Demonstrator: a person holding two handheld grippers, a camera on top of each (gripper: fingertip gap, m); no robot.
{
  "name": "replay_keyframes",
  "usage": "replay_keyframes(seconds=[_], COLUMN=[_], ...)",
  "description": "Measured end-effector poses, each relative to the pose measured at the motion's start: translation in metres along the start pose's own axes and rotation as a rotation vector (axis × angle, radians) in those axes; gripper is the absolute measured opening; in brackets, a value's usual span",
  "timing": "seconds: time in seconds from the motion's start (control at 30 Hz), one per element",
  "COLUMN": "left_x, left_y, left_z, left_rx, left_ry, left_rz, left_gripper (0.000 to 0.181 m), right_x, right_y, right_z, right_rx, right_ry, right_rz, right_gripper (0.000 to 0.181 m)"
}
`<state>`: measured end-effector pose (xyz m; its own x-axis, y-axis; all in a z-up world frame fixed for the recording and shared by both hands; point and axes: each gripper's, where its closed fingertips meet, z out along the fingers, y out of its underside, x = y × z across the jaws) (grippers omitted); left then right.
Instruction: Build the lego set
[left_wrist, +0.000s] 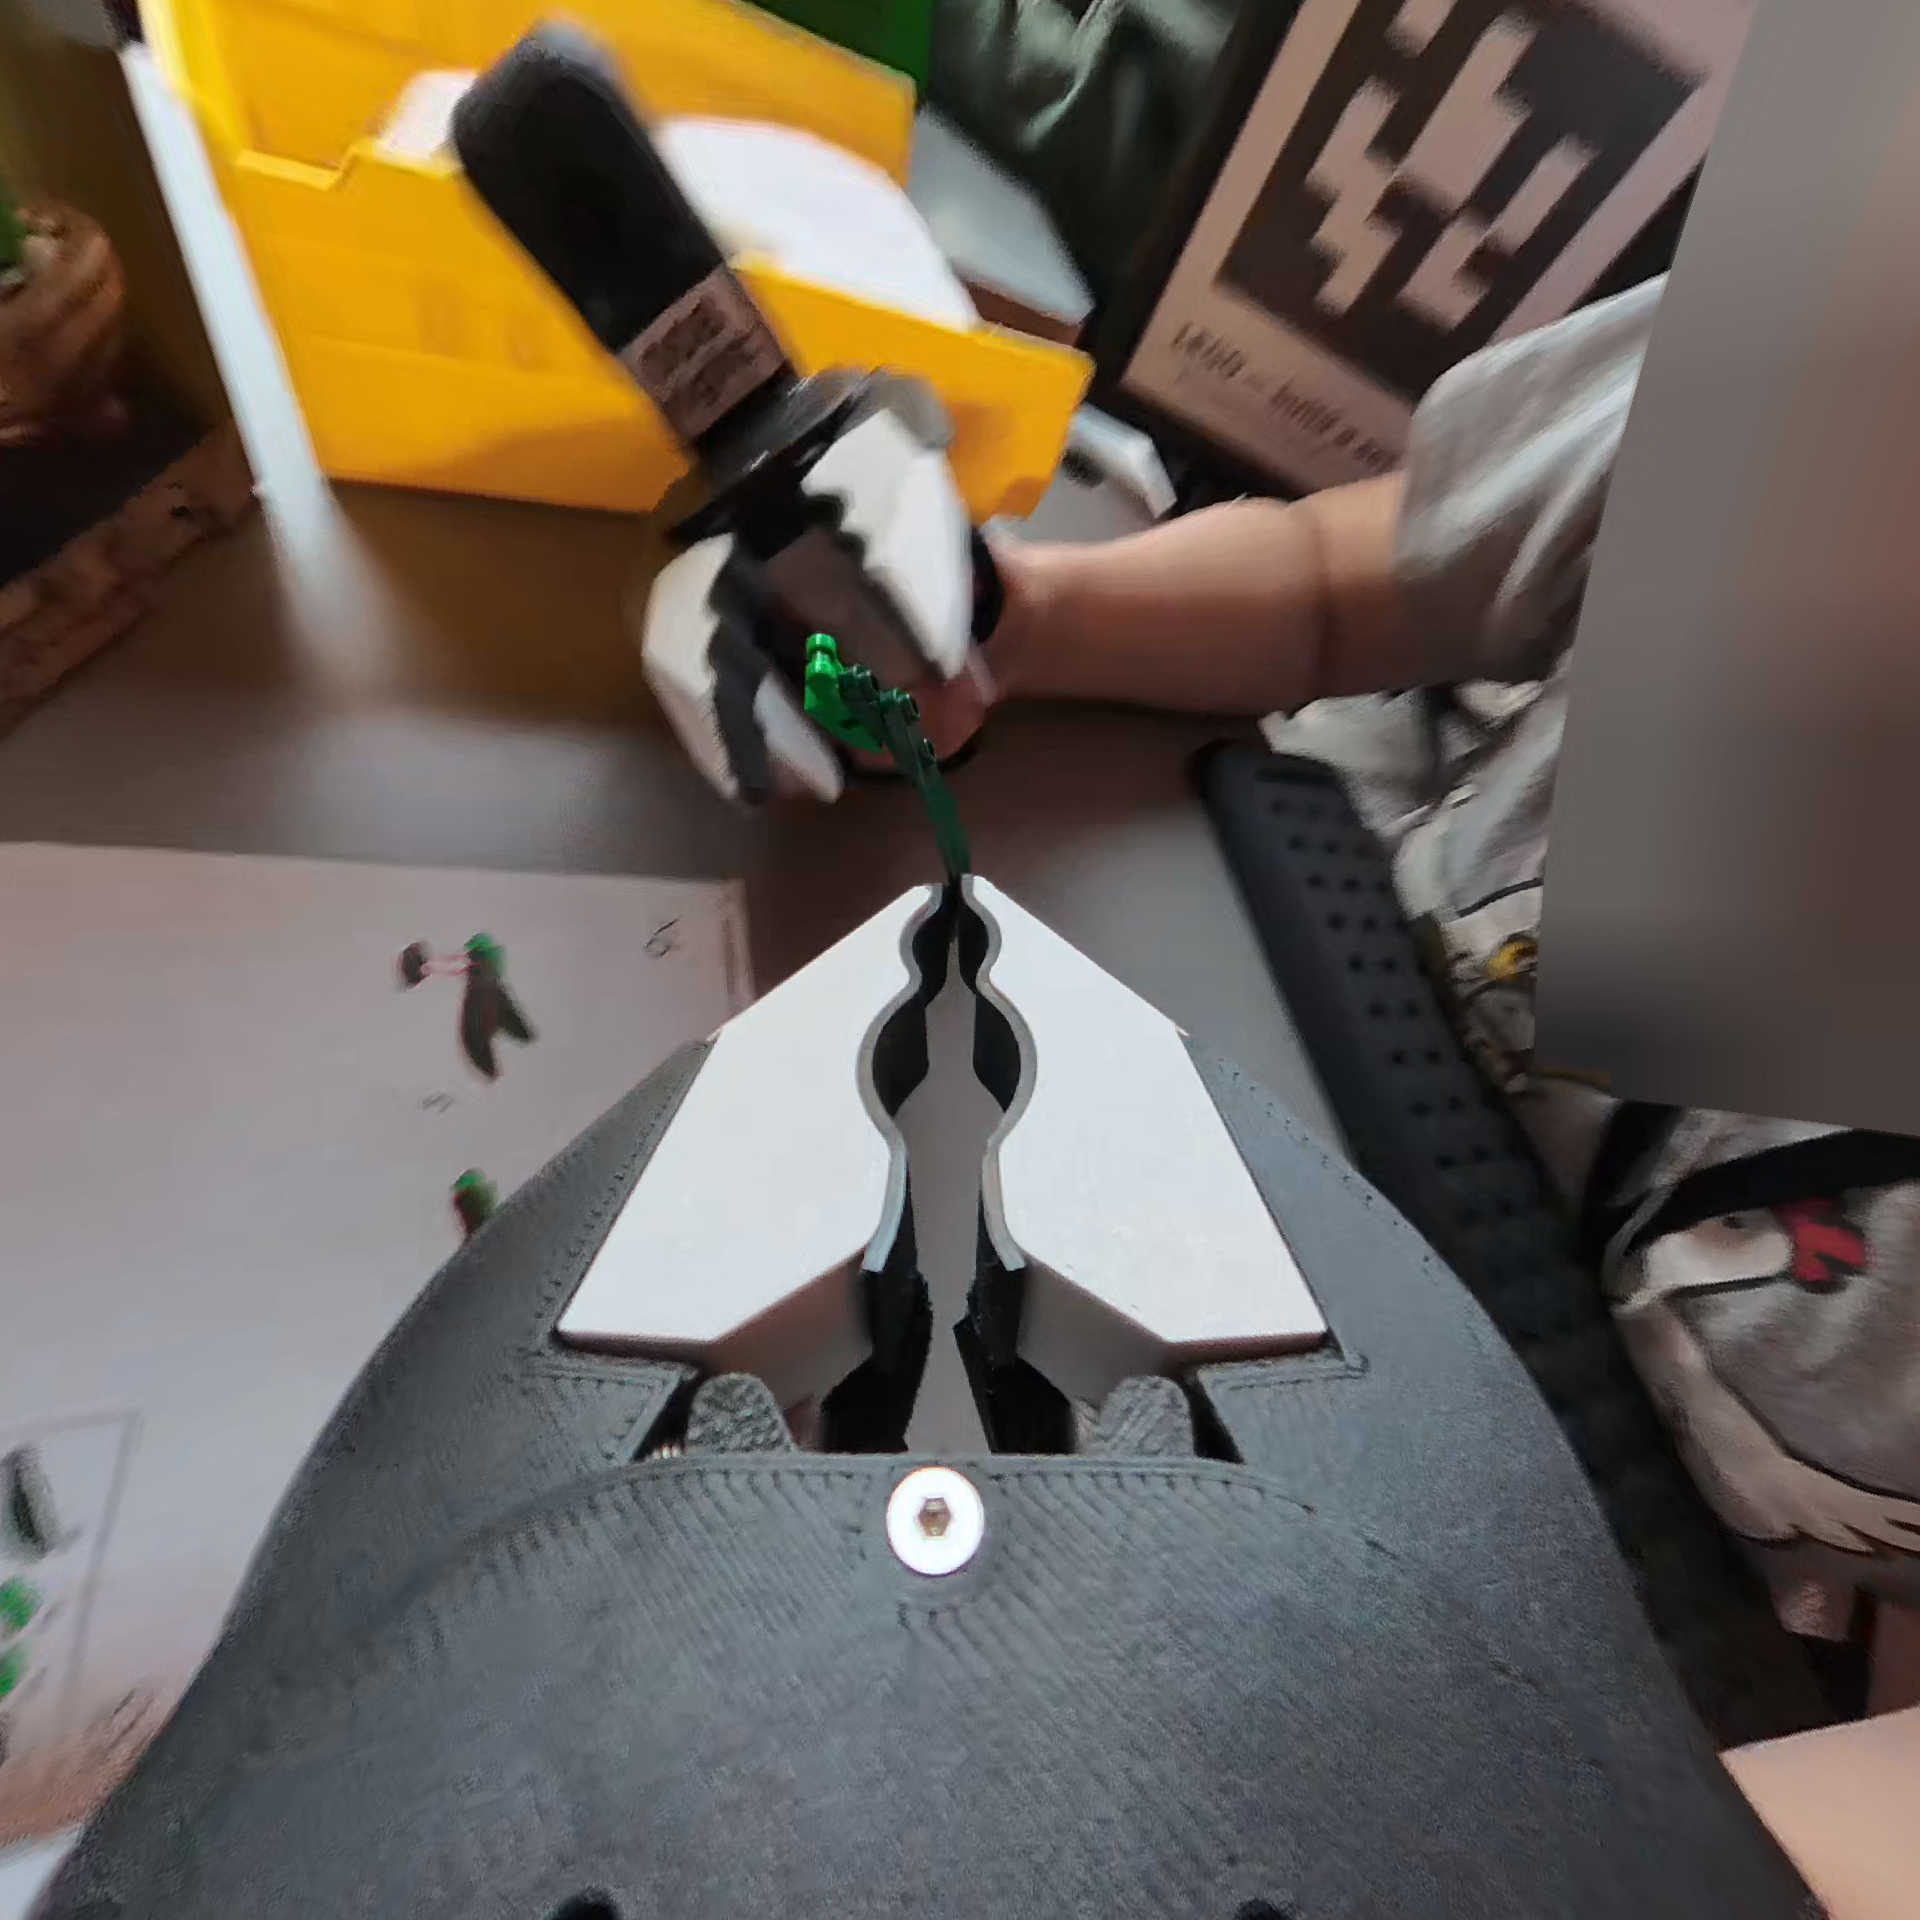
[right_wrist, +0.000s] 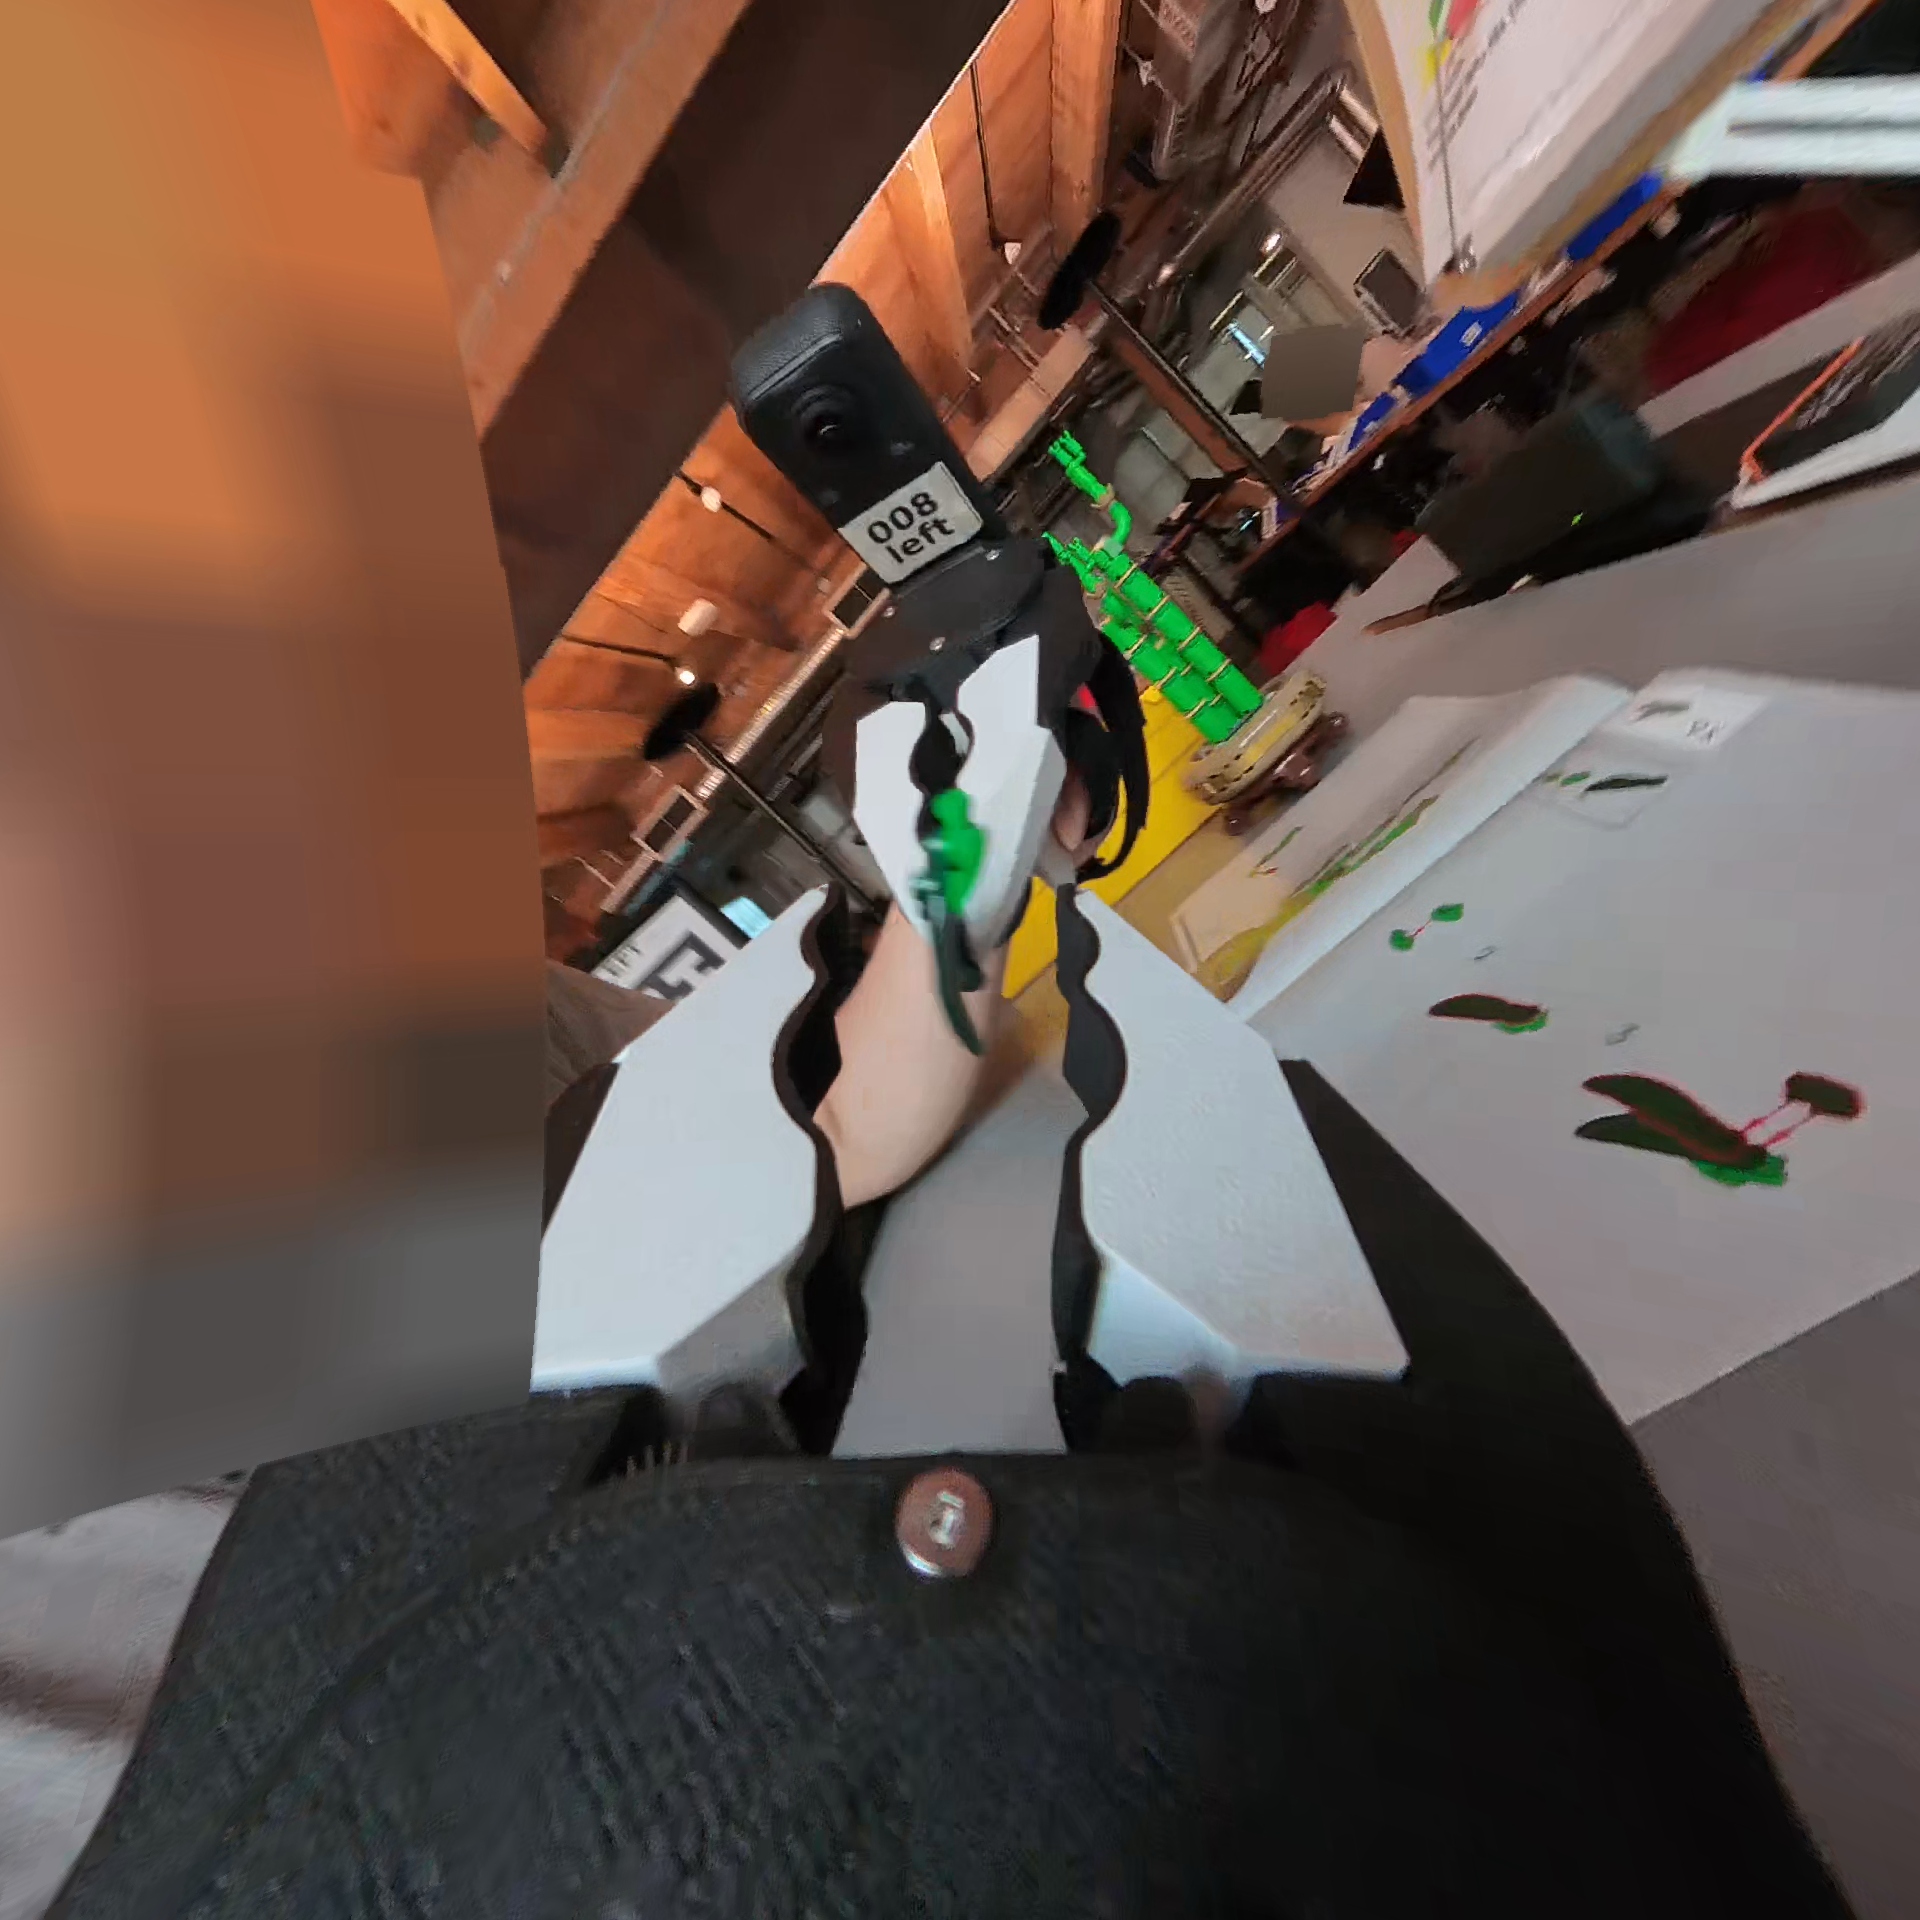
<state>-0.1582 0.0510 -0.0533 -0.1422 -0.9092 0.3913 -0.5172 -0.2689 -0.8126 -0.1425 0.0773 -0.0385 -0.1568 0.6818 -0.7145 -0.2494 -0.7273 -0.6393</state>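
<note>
Green leaf assembly (left_wrist: 883, 727) is hanging in the air, your left gripper (left_wrist: 958, 888) pinching its dark stem tip. Your right gripper (right_wrist: 945, 925) is gaping empty nearby. Light, snap-fragile: grip its bright clip end.

Brown table (left_wrist: 436, 686), instruction sheet (left_wrist: 312, 1039) (printed), yellow bin (left_wrist: 436, 343)

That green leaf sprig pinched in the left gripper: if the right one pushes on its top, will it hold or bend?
Probably it pivots: the left gripper pinches the green leaf sprig only at its thin lower tip. It looks light and built from several small clipped pieces, so a hard push might pop them apart. The right gripper is open, so closing gently looks safer.
</note>
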Motion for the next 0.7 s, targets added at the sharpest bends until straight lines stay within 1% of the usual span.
replay_keyframes(seconds=[0.07,0.1,0.17,0.2,0.23,0.3,0.33,0.4,0.53,0.7], left_x=[-0.010,-0.012,-0.013,-0.014,-0.016,-0.017,-0.016,-0.017,-0.016,-0.015], left_y=[0.011,0.013,0.012,0.014,0.016,0.018,0.018,0.017,0.016,0.014], left_z=[0.002,0.003,0.006,0.008,0.009,0.010,0.011,0.010,0.008,0.008], left_rx=[-0.096,-0.122,-0.145,-0.162,-0.187,-0.208,-0.207,-0.209,-0.217,-0.221], left_ry=[-0.109,-0.144,-0.178,-0.192,-0.213,-0.234,-0.234,-0.245,-0.257,-0.271], left_rz=[0.038,0.057,0.084,0.091,0.098,0.122,0.126,0.120,0.139,0.159], left_gripper=[0.000,0.000,0.000,0.000,0.000,0.000,0.000,0.000,0.000,0.000], right_x=[-0.001,0.003,0.013,0.014,0.012,0.014,0.013,0.011,0.011,0.009], right_y=[0.002,0.004,0.007,0.007,0.007,0.007,0.008,0.008,0.008,0.010], right_z=[0.002,0.002,0.001,0.001,0.000,-0.001,-0.001,-0.001,-0.002,-0.002], right_rx=[-0.022,-0.043,-0.065,-0.064,-0.062,-0.067,-0.074,-0.084,-0.090,-0.107], right_ry=[0.042,0.090,0.174,0.183,0.173,0.177,0.169,0.146,0.164,0.150], right_rz=[-0.096,-0.138,-0.199,-0.208,-0.207,-0.206,-0.209,-0.209,-0.252,-0.270], right_gripper=[0.038,0.037,0.032,0.028,0.020,0.014,0.014,0.022,0.012,0.016])
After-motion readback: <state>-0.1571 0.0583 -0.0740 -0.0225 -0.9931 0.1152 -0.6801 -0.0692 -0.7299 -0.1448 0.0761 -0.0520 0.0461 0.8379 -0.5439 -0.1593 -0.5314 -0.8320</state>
